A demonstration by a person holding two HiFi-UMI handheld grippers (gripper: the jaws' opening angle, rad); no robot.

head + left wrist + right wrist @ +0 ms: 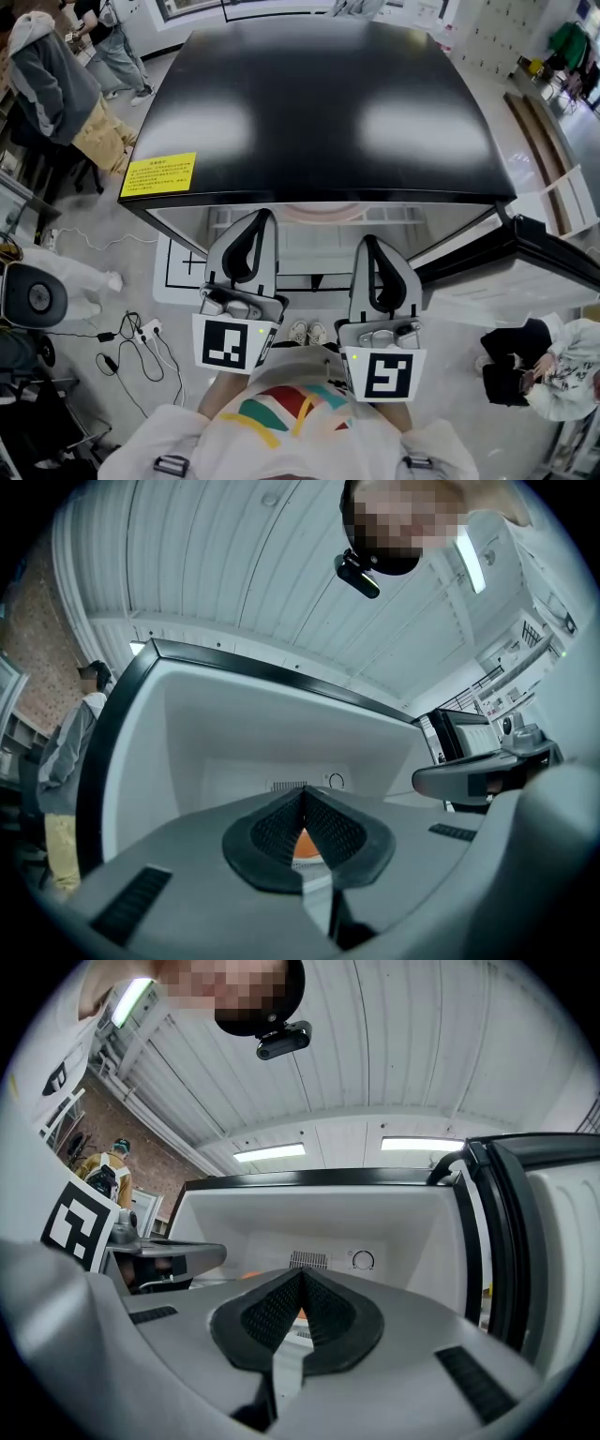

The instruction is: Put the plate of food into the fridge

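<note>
In the head view a black-topped fridge stands open in front of me, its door swung out to the right. The pale rim of a plate shows just inside the opening, under the top edge. My left gripper and right gripper point into the opening side by side, to either side of the plate. Both have their jaws together at the tips with nothing between them. In the left gripper view, orange food shows beyond the shut left gripper. The right gripper view shows the orange food beyond the shut right gripper.
A yellow label sits on the fridge top's left corner. People stand at the far left, and another person crouches at the lower right. Cables and a power strip lie on the floor to my left.
</note>
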